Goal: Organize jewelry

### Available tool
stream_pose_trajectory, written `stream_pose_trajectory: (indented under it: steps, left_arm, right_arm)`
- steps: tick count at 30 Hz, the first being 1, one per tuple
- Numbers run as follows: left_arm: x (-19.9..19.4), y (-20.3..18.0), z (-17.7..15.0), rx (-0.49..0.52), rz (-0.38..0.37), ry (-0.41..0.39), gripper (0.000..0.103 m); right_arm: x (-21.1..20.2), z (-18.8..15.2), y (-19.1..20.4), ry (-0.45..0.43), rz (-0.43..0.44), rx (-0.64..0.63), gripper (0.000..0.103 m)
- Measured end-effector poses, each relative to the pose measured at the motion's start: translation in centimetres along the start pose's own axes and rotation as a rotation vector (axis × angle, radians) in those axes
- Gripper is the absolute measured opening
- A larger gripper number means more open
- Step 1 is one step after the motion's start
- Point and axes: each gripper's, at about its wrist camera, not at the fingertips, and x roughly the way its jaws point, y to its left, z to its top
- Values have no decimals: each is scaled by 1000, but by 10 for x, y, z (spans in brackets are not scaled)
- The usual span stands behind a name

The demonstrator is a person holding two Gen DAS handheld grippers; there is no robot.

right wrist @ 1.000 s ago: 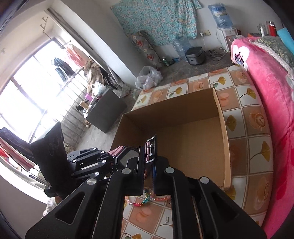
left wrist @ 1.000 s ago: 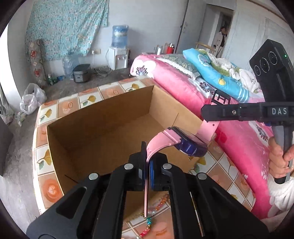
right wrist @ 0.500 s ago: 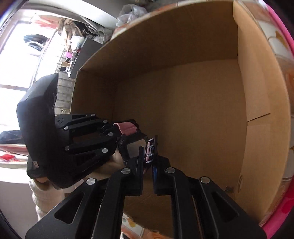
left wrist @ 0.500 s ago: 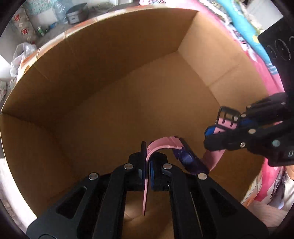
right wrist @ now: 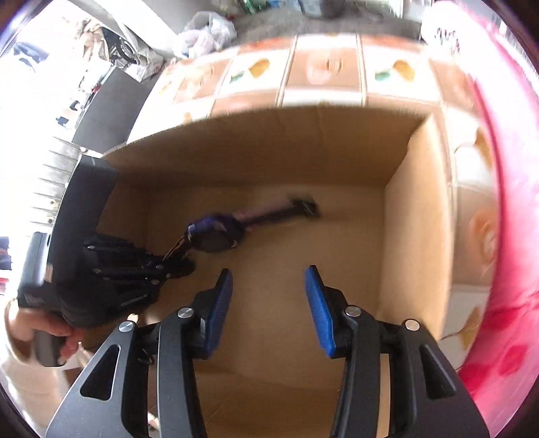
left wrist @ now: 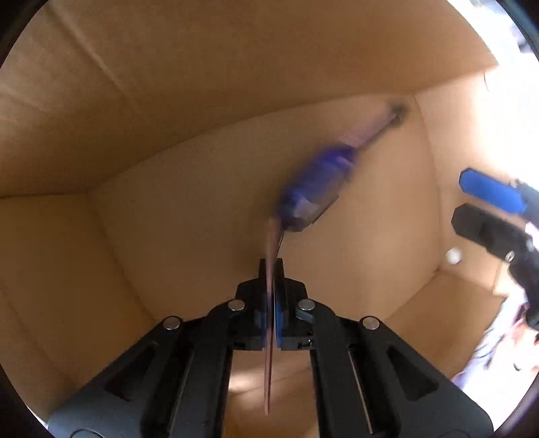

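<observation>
Box: an open cardboard box (right wrist: 417,209) fills most of both views; its plain brown floor (left wrist: 209,215) and walls are bare apart from the watch.
Watch: a watch (right wrist: 215,230) with a purple-blue case and a pink strap lies stretched across the box floor, its black buckle end (right wrist: 305,206) pointing to the far right; blurred in the left wrist view (left wrist: 313,188).
Left gripper: the left gripper (left wrist: 270,266) reaches down into the box from the left, jaws pressed narrow on the near end of the pink strap (left wrist: 269,337), which runs between the pads and hangs out below them.
Right gripper: the right gripper (right wrist: 268,281) hovers over the near part of the box, blue pads (right wrist: 315,296) standing apart; its jaws have just been opening, with nothing between them and the watch lying beyond their tips.
Hand: a hand (right wrist: 50,332) in a pale sleeve grips the left gripper's handle at the near left.
Surface: the box stands on a mat (right wrist: 320,72) of tile-like squares printed with orange and green motifs.
Room: a pink flowered bedcover (right wrist: 505,236) lies along the right; beyond the mat are grey floor (right wrist: 269,18), a white plastic bag (right wrist: 205,32) and a dark cabinet (right wrist: 101,111) near bright light at the far left.
</observation>
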Motion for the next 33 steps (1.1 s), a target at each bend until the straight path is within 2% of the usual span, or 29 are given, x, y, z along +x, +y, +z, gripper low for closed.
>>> stream_pose_trajectory:
  steps: [2,3,4,5,6,7,8,10,13,14,17,19,20,21,23,24,26,29,33]
  left_arm:
    - [0,-2,0,-8,-4,6,8]
    - [-2,-6,-1,15,31,-3,12]
    - [-4,-11,-2,46,100,-21,25]
    - [-7,-19,-5,93,228,-57,36]
    - [-11,-31,-10,174,384,-118,53]
    - [-12,-41,-14,242,455,-156,56]
    - [-10,-51,-19,315,522,-173,56]
    - [-3,-66,-25,421,573,-184,56]
    - [12,-85,-30,527,618,-174,57]
    - [14,-90,-31,542,633,-172,55]
    - [21,-104,-32,616,640,-128,51]
    - [23,-111,-35,661,633,-135,47]
    - [22,-112,-38,681,621,-145,42]
    - [21,-112,-45,710,601,-157,34]
    - [25,-120,-55,776,623,-203,33]
    - [27,-124,-58,806,636,-207,32]
    - [30,-130,-62,828,653,-216,31]
    - [36,-140,-75,903,692,-271,27]
    - [54,-156,-100,1042,814,-330,29]
  right_arm:
    - [-2,2,-3,-30,-25,-18,44]
    - [-2,1,-1,-41,-34,-32,45]
    - [-3,-3,2,-54,-46,-50,45]
    - [-6,-4,5,-61,-55,-64,45]
    - [-8,-8,7,-73,-70,-81,45]
    - [-14,-8,4,-85,-79,-91,45]
    - [-23,-22,2,-110,-79,-103,45]
    - [-38,-35,-2,-162,-43,-88,48]
    - [-59,-61,-26,-228,152,15,50]
    - [-66,-68,-31,-263,170,32,50]
    - [-88,-88,-47,-406,144,71,55]
    - [-92,-96,-67,-427,144,126,52]
    - [-93,-99,-75,-435,202,144,53]
    - [-92,-102,-80,-438,251,166,53]
    - [-94,-108,-86,-446,298,189,53]
    - [-94,-109,-85,-453,283,183,53]
    - [-94,-120,-75,-466,161,162,54]
    - [-89,-133,-73,-450,174,144,54]
    - [-73,-141,-79,-387,184,147,54]
